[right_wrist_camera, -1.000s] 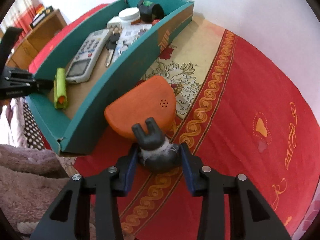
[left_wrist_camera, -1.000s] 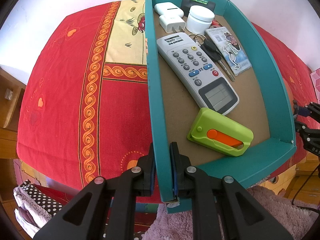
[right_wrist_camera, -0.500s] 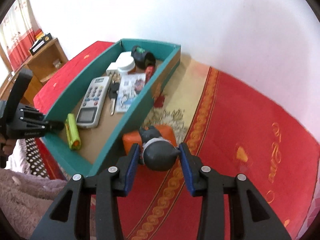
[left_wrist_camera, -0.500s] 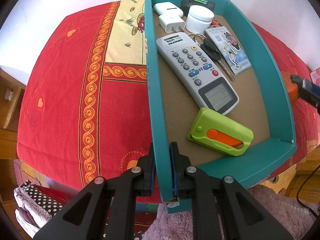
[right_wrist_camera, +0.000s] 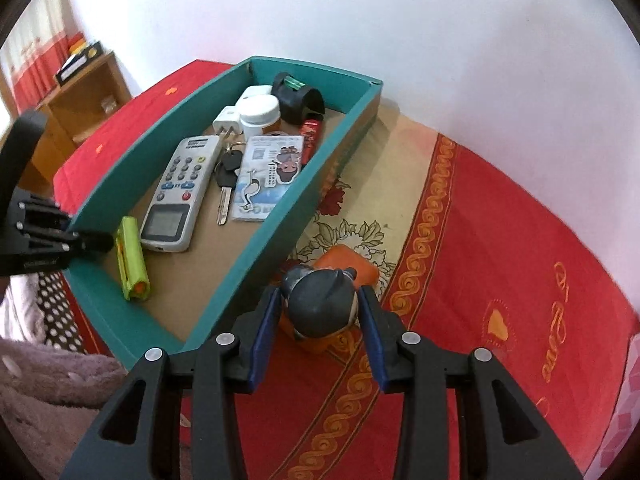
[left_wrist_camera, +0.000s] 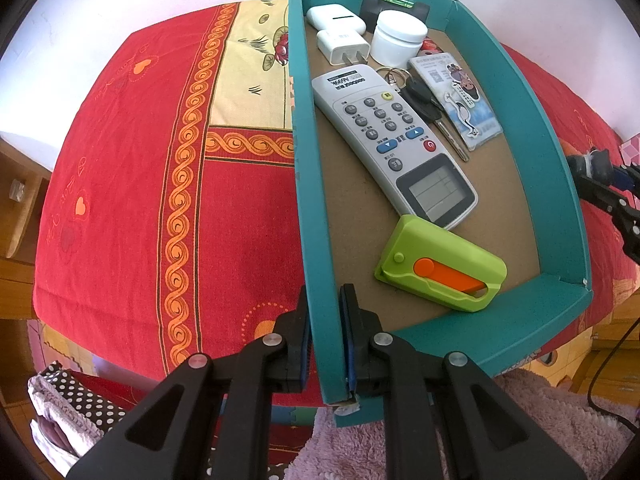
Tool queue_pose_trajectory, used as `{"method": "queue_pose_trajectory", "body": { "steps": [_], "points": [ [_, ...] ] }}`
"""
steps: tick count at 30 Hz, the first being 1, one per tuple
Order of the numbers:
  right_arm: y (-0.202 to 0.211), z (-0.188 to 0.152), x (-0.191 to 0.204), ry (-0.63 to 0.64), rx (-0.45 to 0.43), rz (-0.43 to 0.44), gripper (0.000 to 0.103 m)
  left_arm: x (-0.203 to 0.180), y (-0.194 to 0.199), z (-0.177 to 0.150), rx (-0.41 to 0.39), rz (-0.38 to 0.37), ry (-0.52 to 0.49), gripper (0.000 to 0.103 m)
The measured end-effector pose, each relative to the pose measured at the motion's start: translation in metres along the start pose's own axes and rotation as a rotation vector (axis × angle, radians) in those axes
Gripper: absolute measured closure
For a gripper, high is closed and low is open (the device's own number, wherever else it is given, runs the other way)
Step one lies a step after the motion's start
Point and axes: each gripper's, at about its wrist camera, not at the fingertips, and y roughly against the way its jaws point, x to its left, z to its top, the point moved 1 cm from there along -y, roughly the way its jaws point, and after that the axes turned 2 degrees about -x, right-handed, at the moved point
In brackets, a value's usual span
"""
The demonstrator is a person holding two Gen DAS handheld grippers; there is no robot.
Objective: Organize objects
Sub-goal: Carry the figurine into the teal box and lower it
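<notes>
Right gripper [right_wrist_camera: 318, 322] clamped on the dark grey handle of an orange scraper-like tool [right_wrist_camera: 344, 268], held up off the red tablecloth [right_wrist_camera: 500, 248], just outside the teal tray [right_wrist_camera: 260, 240]. That tray wall sits directly ahead and to the left of the claw, the one barrier to clear before the tool can drop in.

Left gripper [left_wrist_camera: 324, 344] pinches the tray's near side wall, fingers either side, steadying it.

Inside, most of the job looks done: green box cutter [left_wrist_camera: 440, 266] nearest the left claw, then remote [left_wrist_camera: 392, 144], keys [left_wrist_camera: 432, 116], card [left_wrist_camera: 456, 100], white jar [left_wrist_camera: 398, 40], charger plug [left_wrist_camera: 344, 46] and a small level [left_wrist_camera: 394, 2] at the far end. Free floor remains right of the cutter. By my read, the orange tool is the last piece out.
</notes>
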Motion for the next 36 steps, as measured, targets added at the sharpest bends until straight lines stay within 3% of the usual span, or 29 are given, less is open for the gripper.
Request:
{"method": "queue_pose_trajectory", "body": {
  "steps": [6,15,20,29,36],
  "points": [
    [-0.003,-0.001,-0.008,-0.125,0.0,0.021,0.063,0.0,0.0,0.0,0.0,0.0,0.001,0.091],
    [0.021,0.006,-0.017,-0.206,-0.066,0.005,0.074,0.0,0.0,0.0,0.0,0.0,0.0,0.091],
    [0.034,0.015,-0.008,-0.171,-0.103,-0.001,0.074,0.0,0.0,0.0,0.0,-0.001,0.001,0.091],
    [0.064,0.035,0.034,-0.054,-0.187,0.097,0.074,-0.002,0.0,0.0,0.002,0.001,-0.003,0.091],
    [0.043,0.032,0.067,0.075,-0.121,0.136,0.074,-0.002,0.0,0.0,0.001,0.001,-0.002,0.091]
  ]
}}
